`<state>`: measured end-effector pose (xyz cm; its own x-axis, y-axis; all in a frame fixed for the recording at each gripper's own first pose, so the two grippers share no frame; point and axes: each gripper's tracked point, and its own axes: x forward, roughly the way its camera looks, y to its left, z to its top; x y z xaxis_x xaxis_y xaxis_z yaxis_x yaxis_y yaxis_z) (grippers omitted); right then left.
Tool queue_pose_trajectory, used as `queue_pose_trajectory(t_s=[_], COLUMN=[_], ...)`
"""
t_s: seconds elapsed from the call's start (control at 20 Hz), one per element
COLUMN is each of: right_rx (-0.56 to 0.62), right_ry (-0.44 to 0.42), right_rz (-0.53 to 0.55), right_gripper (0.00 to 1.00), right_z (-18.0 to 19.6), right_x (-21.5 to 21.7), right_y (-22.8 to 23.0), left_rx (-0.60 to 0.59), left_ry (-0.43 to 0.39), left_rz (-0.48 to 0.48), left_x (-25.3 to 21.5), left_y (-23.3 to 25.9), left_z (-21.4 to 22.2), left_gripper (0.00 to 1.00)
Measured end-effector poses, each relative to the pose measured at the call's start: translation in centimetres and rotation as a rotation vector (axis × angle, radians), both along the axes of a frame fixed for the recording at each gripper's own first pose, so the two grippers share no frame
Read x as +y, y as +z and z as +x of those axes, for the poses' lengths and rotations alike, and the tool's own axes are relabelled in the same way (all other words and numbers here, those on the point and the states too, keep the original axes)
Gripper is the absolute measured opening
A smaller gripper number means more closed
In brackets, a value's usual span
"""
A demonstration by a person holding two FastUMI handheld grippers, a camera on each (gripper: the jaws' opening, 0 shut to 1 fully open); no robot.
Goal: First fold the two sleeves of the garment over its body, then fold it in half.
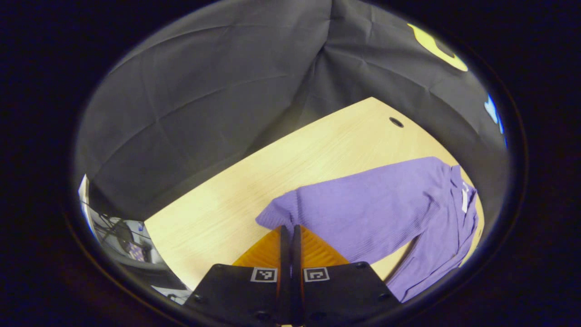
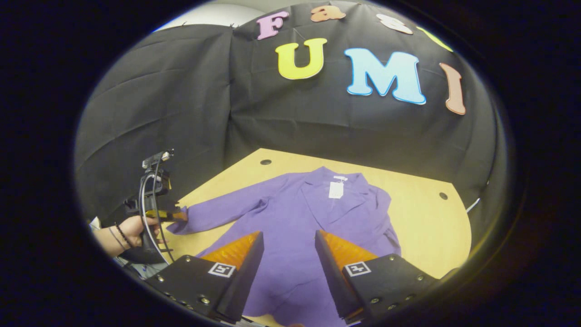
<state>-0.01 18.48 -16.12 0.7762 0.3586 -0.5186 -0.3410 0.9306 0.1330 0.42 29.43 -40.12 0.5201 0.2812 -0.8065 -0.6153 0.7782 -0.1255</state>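
A purple garment (image 2: 290, 213) lies flat on the wooden table (image 2: 422, 218), collar and white tag (image 2: 336, 190) toward the far wall. One sleeve (image 2: 218, 211) stretches out to the left. Its cuff (image 1: 272, 214) meets the tips of my left gripper (image 1: 290, 227), whose fingers are pressed together on it. In the right gripper view that left gripper (image 2: 177, 215) sits at the cuff, held by a hand (image 2: 131, 231). My right gripper (image 2: 289, 234) hovers open above the lower body of the garment, with nothing between its fingers. The other sleeve (image 2: 386, 218) lies bunched along the right side.
The table (image 1: 227, 204) has cable holes at its far corners (image 2: 265, 161) (image 2: 443, 195) (image 1: 396, 121). Black cloth walls close in behind it. Beyond the table's left edge there are cables and gear (image 1: 122, 236). Bare wood shows right of the garment.
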Motion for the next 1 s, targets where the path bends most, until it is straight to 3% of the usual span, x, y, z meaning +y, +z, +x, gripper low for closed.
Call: queue_pose_trajectory(t_s=[0.25,0.5,1.0], right_rx=[0.01,0.014,-0.004], right_ry=[-0.018,-0.025,-0.095], right_rz=[-0.008,-0.016,-0.011], right_gripper=[0.72,0.72,0.72], right_z=[-0.3,-0.5,-0.4], right_x=[-0.9,-1.4,-4.1], right_y=[-0.3,-0.3,0.1], left_rx=[-0.084,-0.213,-0.372], left_ry=[-0.009,-0.083,-0.46], left_rz=[-0.035,-0.072,-0.019], left_x=[-0.7,-4.0,-18.3], left_y=[2.3,7.2,17.7], left_z=[0.5,2.6,7.2], left_gripper=[0.07,0.07,0.07])
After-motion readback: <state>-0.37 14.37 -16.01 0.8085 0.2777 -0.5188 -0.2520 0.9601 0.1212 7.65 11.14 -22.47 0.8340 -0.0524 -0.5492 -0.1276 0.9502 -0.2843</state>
